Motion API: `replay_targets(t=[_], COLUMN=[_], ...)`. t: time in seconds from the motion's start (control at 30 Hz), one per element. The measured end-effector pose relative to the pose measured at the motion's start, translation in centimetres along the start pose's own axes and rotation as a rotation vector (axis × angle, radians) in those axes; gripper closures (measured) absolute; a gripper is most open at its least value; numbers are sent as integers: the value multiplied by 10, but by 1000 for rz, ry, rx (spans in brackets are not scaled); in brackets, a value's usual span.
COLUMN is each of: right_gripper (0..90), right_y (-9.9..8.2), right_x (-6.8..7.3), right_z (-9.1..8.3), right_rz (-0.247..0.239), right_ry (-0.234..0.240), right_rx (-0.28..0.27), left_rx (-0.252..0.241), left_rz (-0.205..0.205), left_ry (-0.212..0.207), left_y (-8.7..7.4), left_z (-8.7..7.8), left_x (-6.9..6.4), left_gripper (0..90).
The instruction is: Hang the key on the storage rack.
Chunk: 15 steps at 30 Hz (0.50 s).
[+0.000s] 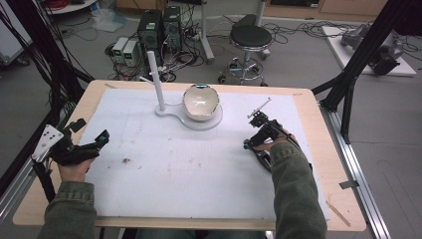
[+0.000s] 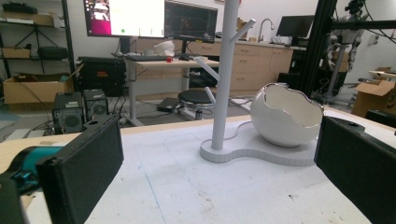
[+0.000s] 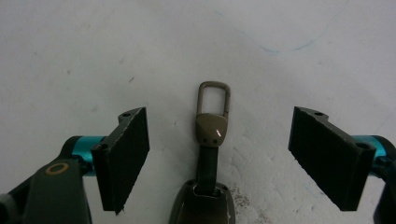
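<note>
Key fob [image 3: 208,154] between spread right claw [image 3: 219,158] pads; bowl [image 1: 200,102] interior unclear.

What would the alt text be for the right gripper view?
A brown key fob with a metal clip loop lies flat on a white mat, between the two open black pads of the right gripper, which touch nothing. Faint blue pen lines mark the mat beyond.

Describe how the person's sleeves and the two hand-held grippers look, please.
Both forearms wear olive-green sleeves. The left hand-held gripper is black, with a grey three-cornered plate dotted with dark holes. The right hand-held gripper is black too. Up close, its flat black rectangular pads sit on teal metal fittings.
</note>
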State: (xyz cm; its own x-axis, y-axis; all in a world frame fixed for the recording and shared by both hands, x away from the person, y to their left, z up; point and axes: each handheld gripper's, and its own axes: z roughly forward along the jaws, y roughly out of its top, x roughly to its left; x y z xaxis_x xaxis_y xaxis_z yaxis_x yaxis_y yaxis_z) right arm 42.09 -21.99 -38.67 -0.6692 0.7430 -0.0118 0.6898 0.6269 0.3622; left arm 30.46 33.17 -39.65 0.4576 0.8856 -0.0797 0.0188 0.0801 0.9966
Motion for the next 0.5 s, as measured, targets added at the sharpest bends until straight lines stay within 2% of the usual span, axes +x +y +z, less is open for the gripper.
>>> replay_targets(t=[0.03, 0.33, 0.37, 0.43, 0.5], right_gripper=[202, 259, 285, 312, 321], right_y=[0, 4, 7, 10, 11], right_x=[0, 2, 3, 2, 2], right_z=[2, 14, 18, 22, 23], right_rz=[-1, 19, 23, 31, 35], right_ry=[-15, 16, 22, 2, -5], right_rx=[13, 63, 89, 116, 116], left_rx=[0, 1, 1, 5, 5], left_rz=[0, -1, -2, -8, -10], left_ry=[-2, -7, -6, -4, -4], left_y=[0, -1, -1, -2, -2], left_z=[0, 2, 2, 2, 3], left_x=[0, 0, 1, 2, 3], left_gripper=[17, 17, 17, 17, 17])
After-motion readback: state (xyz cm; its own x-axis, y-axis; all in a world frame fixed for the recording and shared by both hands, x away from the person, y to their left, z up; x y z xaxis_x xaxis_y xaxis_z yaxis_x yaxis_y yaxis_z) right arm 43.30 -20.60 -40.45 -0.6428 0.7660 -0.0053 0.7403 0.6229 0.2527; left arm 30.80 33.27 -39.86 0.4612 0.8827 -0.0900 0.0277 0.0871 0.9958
